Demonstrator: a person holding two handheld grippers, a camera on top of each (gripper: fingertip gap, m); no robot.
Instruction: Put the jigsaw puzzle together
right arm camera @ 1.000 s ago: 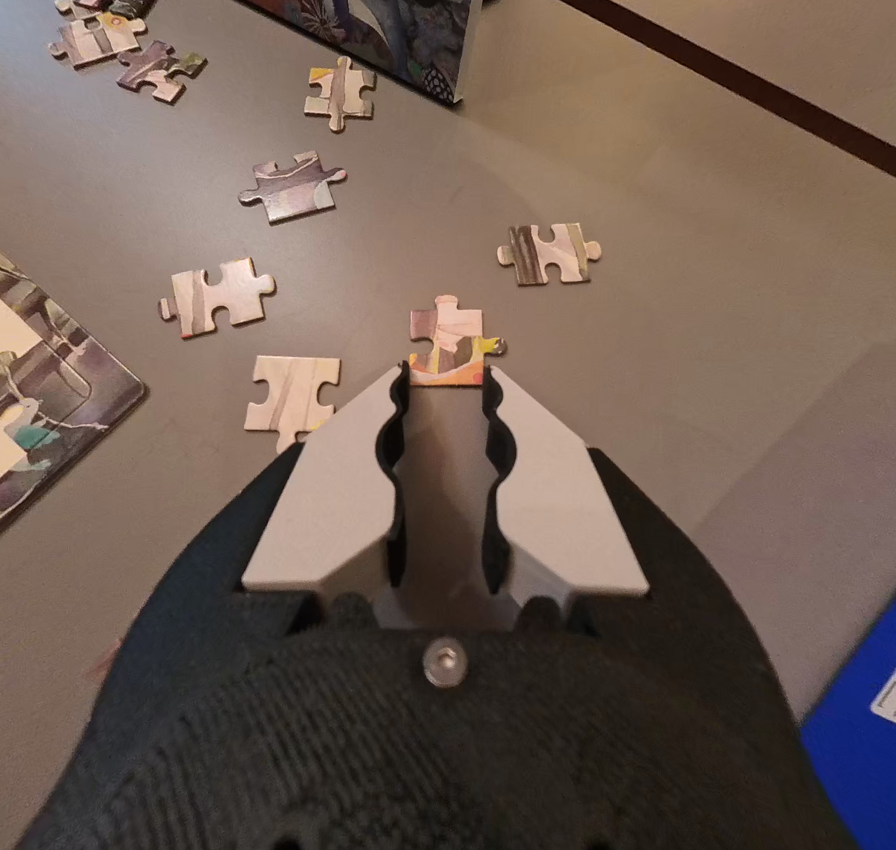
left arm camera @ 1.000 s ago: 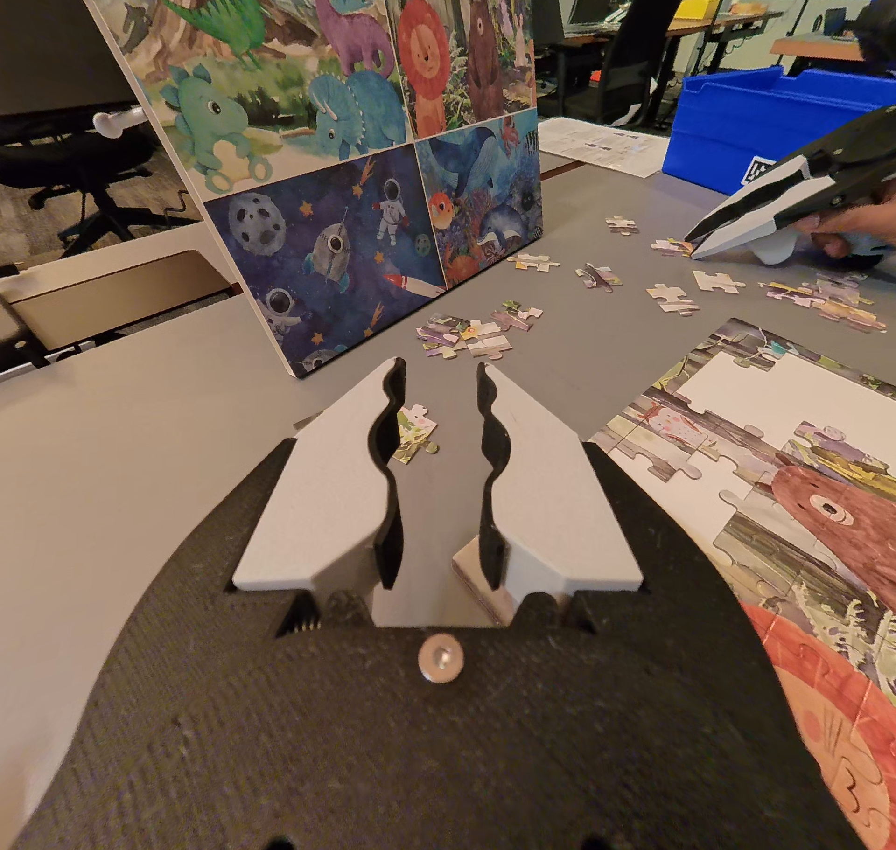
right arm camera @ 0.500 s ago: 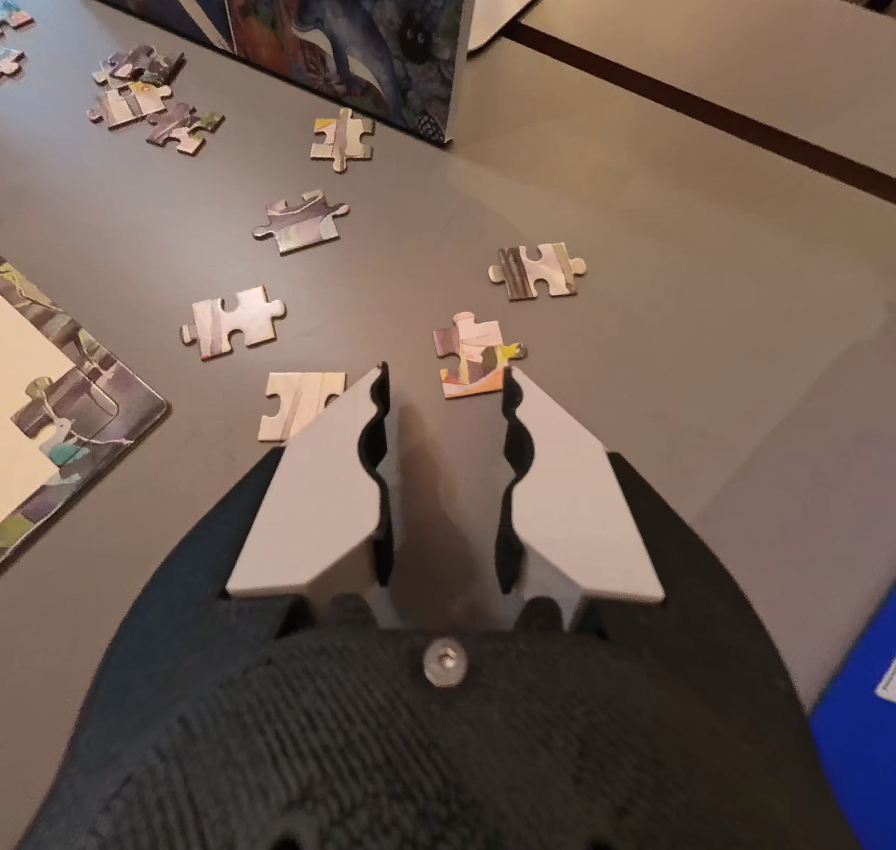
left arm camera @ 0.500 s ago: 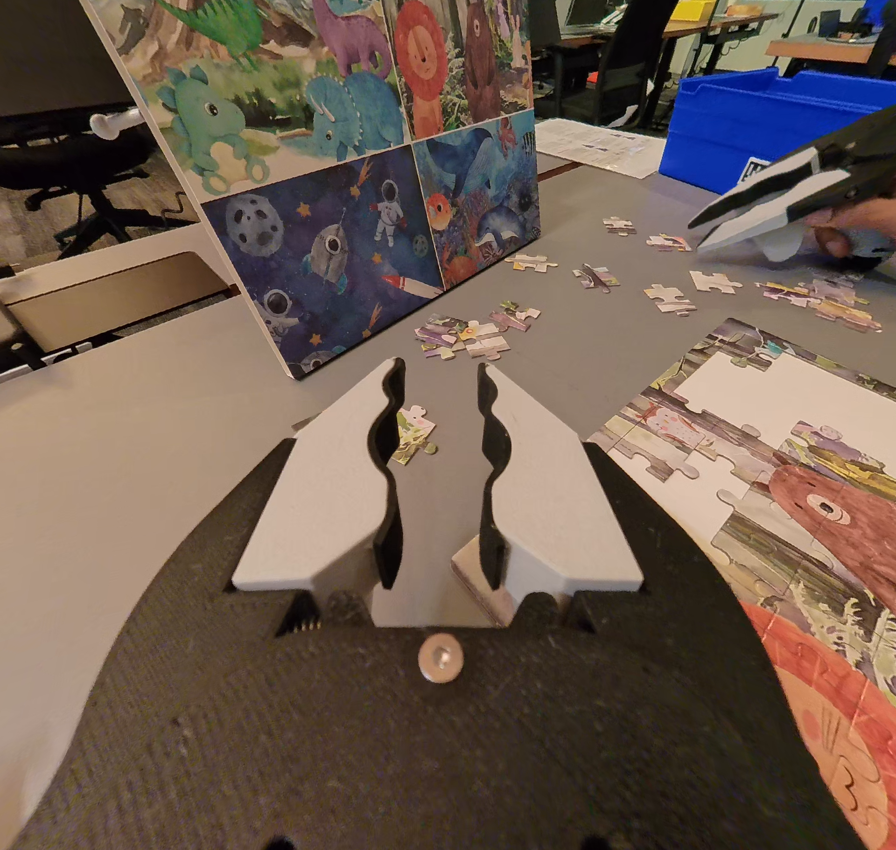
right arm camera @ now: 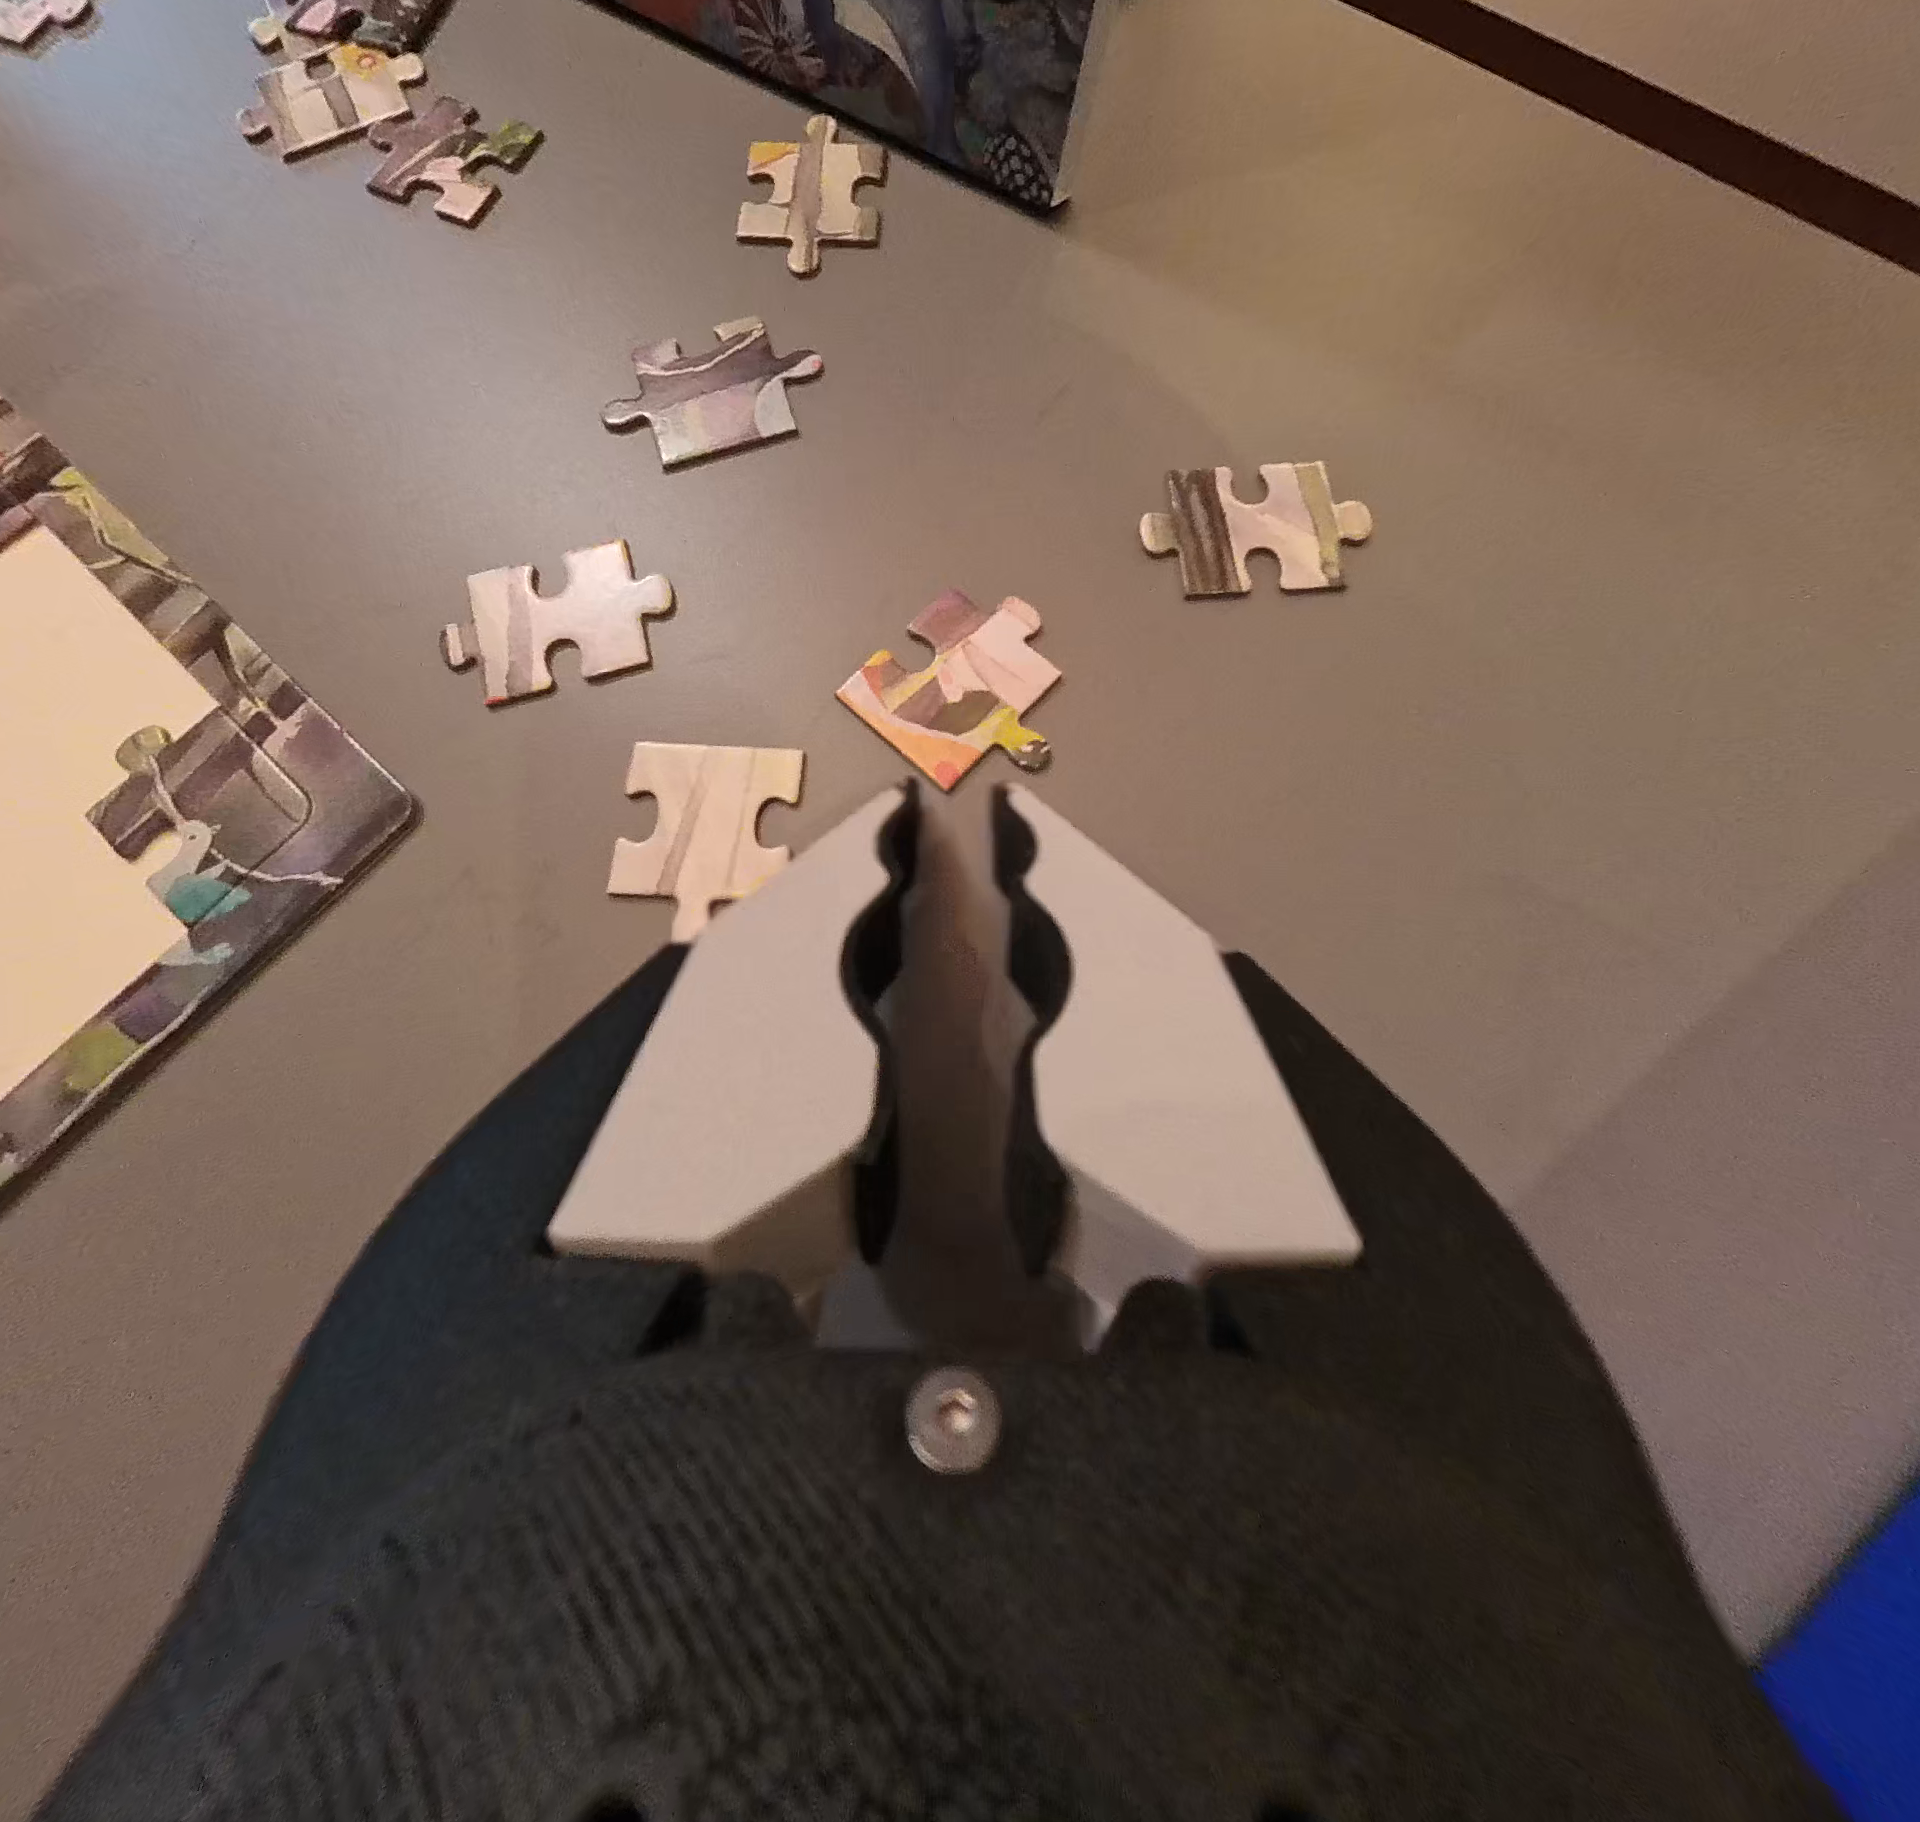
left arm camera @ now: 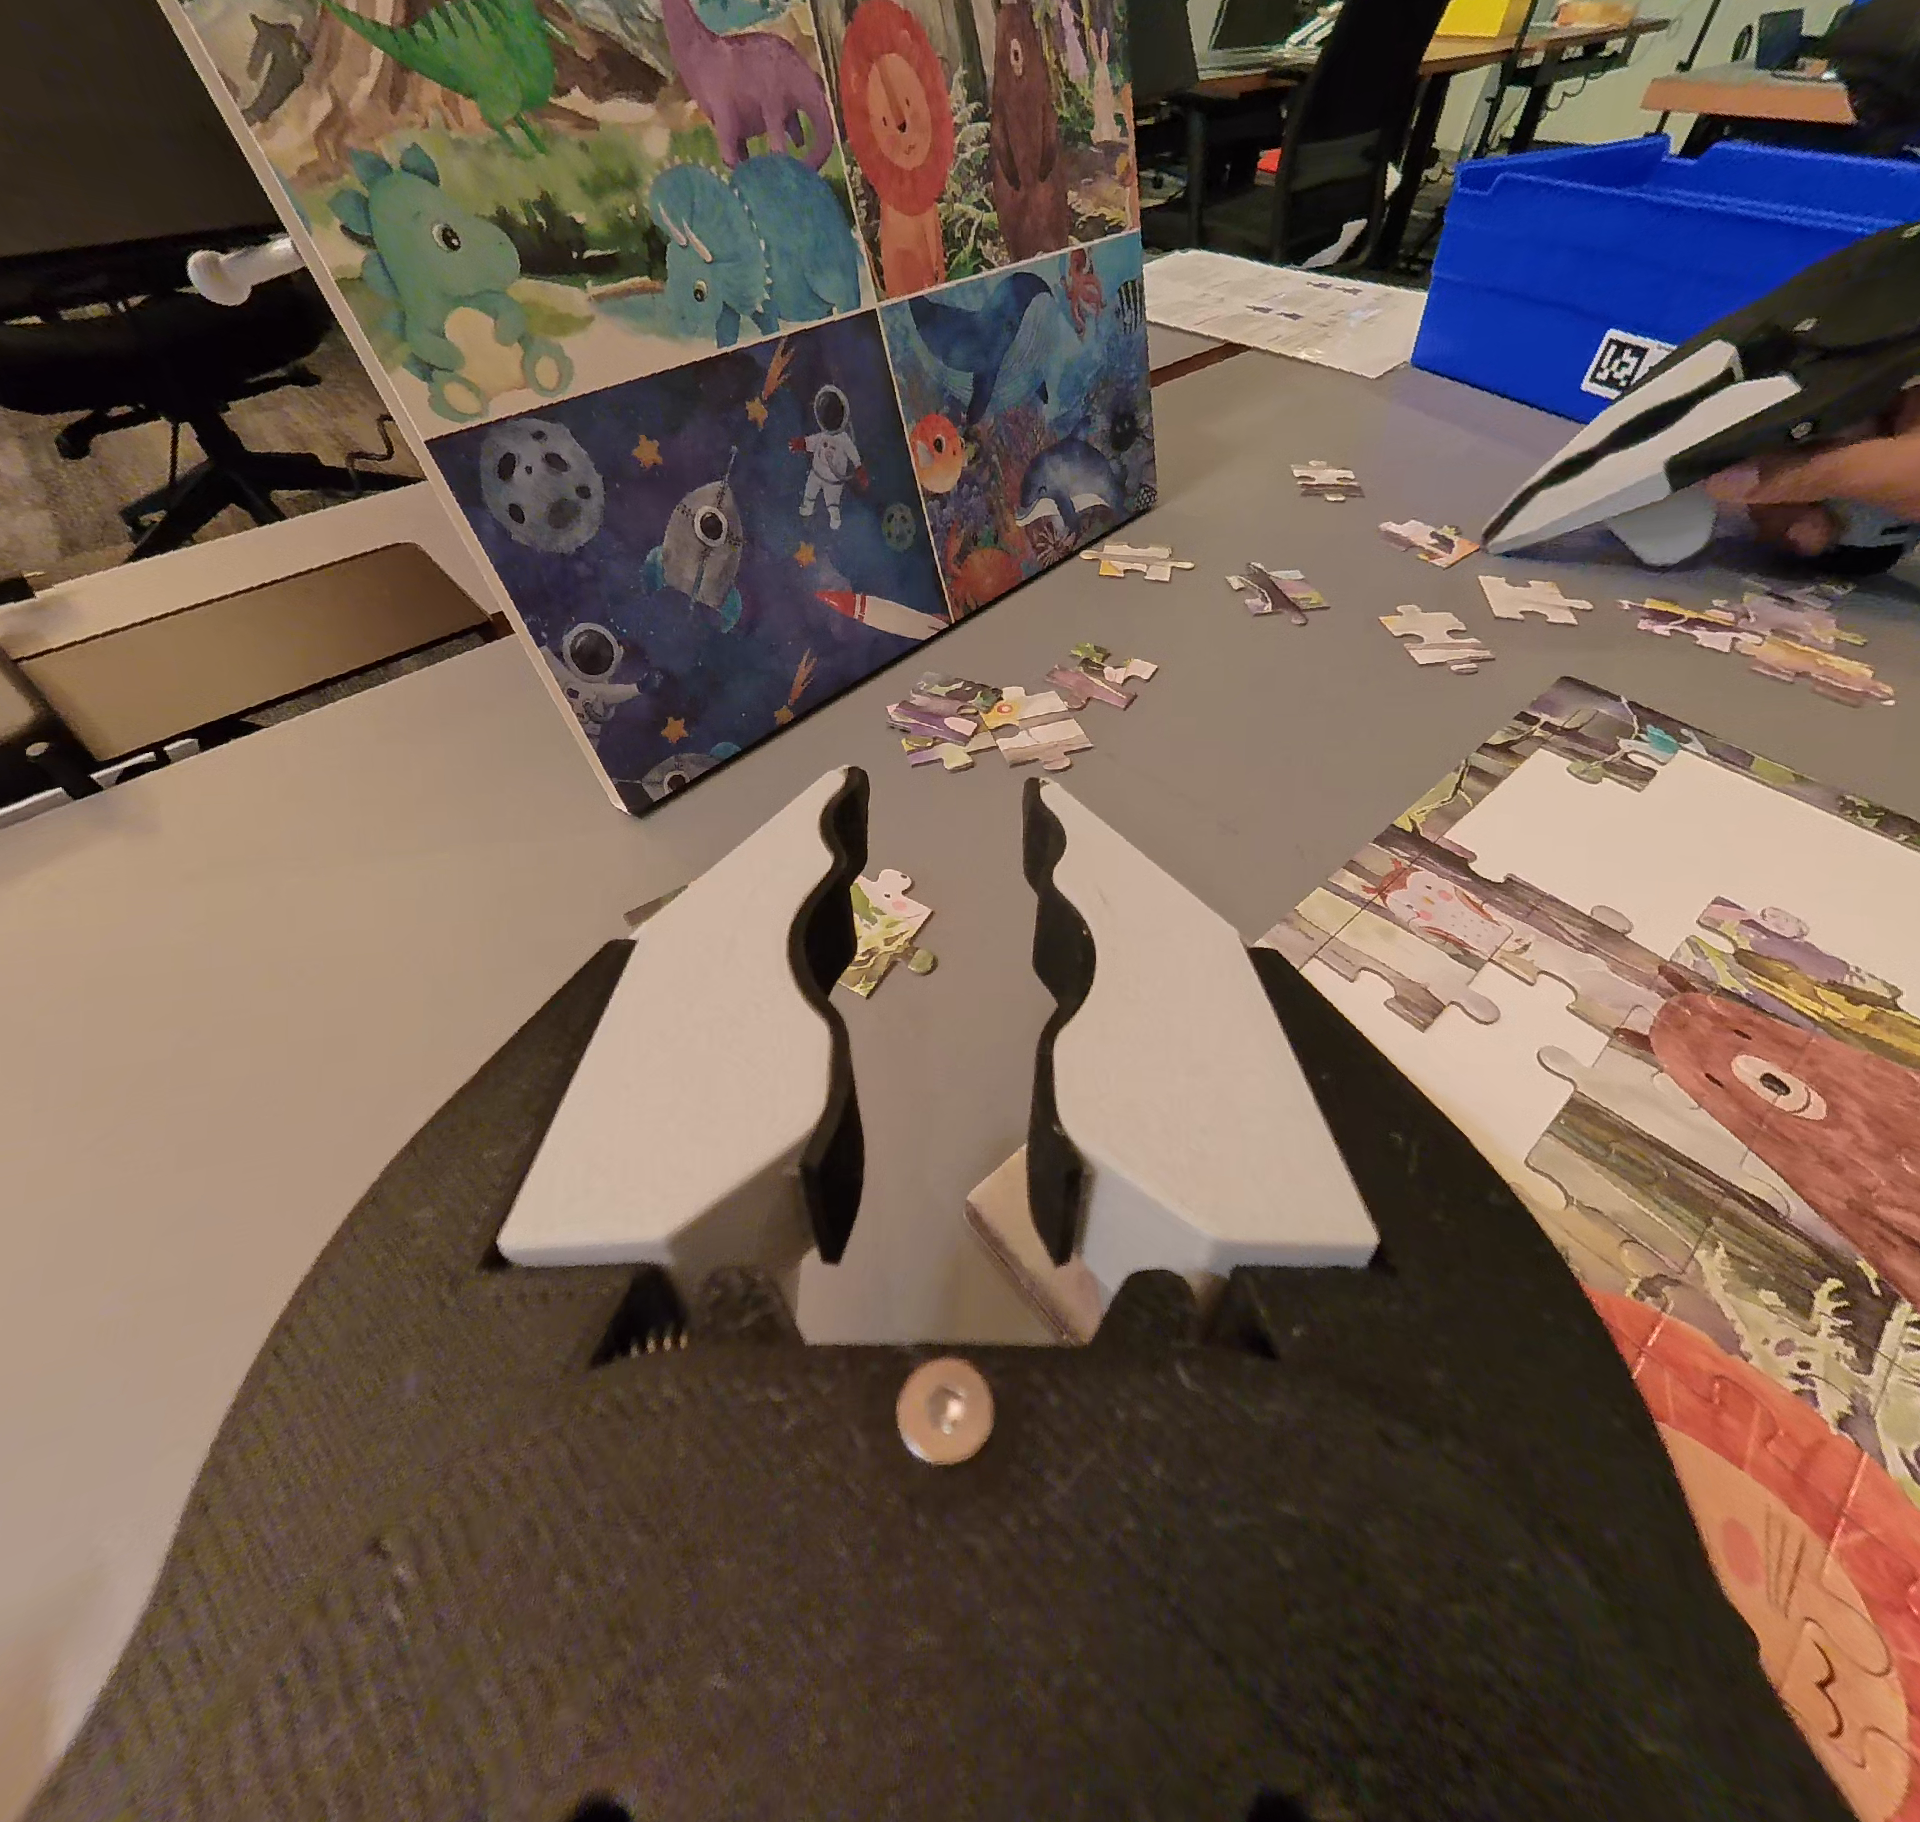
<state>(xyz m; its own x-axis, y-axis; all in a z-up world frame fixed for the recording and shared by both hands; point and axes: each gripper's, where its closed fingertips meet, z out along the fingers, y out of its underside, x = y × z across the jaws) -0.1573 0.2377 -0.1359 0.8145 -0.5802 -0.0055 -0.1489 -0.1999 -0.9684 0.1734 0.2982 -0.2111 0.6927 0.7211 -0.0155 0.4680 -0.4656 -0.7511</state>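
The half-built puzzle (left arm camera: 1714, 837) lies in its tray at the right of the left wrist view, with a brown bear and an orange lion filled in. My left gripper (left arm camera: 943, 780) is open and holds nothing. A small green and white piece (left arm camera: 883, 931) lies flat on the table between its fingers, untouched. My right gripper (right arm camera: 954, 787) has its jaws narrowed to a small gap with nothing in it. Its tips rest just behind the near corner of an orange, pink and grey piece (right arm camera: 956, 681) that lies flat on the table. The left wrist view shows the right gripper (left arm camera: 1496, 541) low over that piece (left arm camera: 1429, 538).
Loose pieces lie around the right gripper, namely a pale one (right arm camera: 707, 822), a white one (right arm camera: 561, 619), a grey one (right arm camera: 717, 401) and a striped one (right arm camera: 1252, 531). The picture board (left arm camera: 727, 318) stands tilted behind. A cluster of pieces (left arm camera: 997, 723) lies ahead of the left gripper. A blue bin (left arm camera: 1662, 245) stands far right. Left tips to right tips: about 35 cm.
The right jaws opened wide, then narrowed to a small gap. The orange and pink piece has turned so one corner now points at the tips. The left gripper has not moved.
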